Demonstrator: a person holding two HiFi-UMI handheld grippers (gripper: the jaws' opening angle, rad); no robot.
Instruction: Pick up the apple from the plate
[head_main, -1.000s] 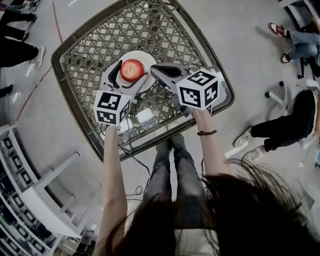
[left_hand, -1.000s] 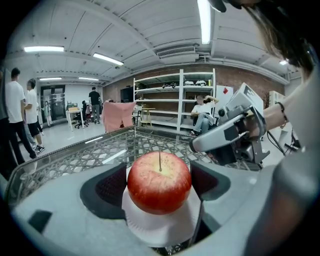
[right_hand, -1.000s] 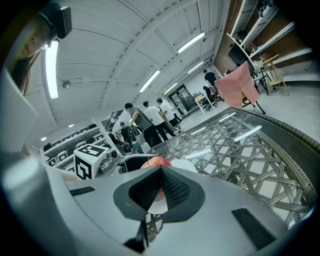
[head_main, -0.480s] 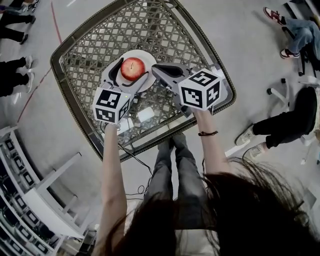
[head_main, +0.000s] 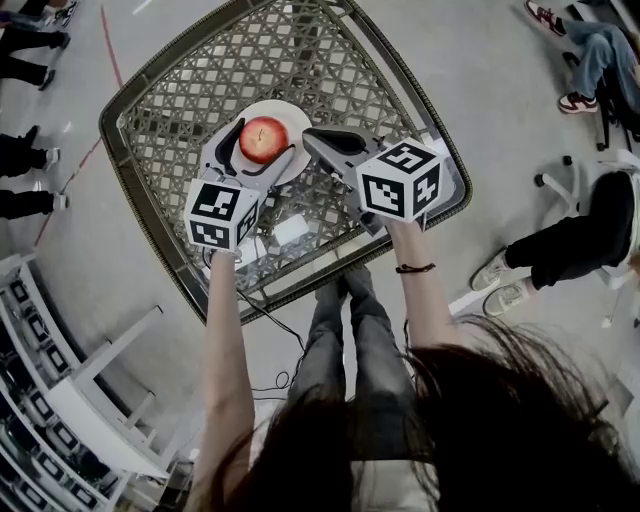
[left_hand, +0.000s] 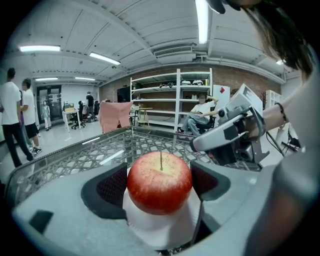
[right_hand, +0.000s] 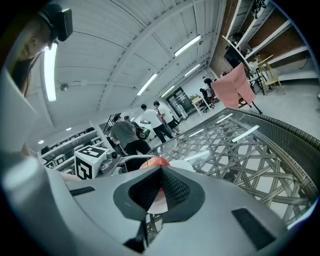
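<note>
A red apple (head_main: 264, 139) sits upright, stem up, on a small white plate (head_main: 292, 114) on the glass-topped lattice table (head_main: 112, 140). My left gripper (head_main: 265, 137) is open, its two jaws standing close on either side of the apple; in the left gripper view the apple (left_hand: 160, 182) fills the gap between the dark pads (left_hand: 111, 189) above the plate (left_hand: 165, 227). My right gripper (head_main: 309, 136) is shut and holds nothing, just right of the plate. Past its joined jaws (right_hand: 160, 172) in the right gripper view, a slice of the apple (right_hand: 156, 161) shows.
The table's woven rim (head_main: 400, 70) rings the glass top. Small white objects (head_main: 290, 230) lie near the front edge by my left arm. People stand and sit around the room (head_main: 560, 255), and shelving (head_main: 60, 400) stands at lower left.
Both grippers have barely shifted, the left a touch forward around the apple. The people on the floor around the table have moved.
</note>
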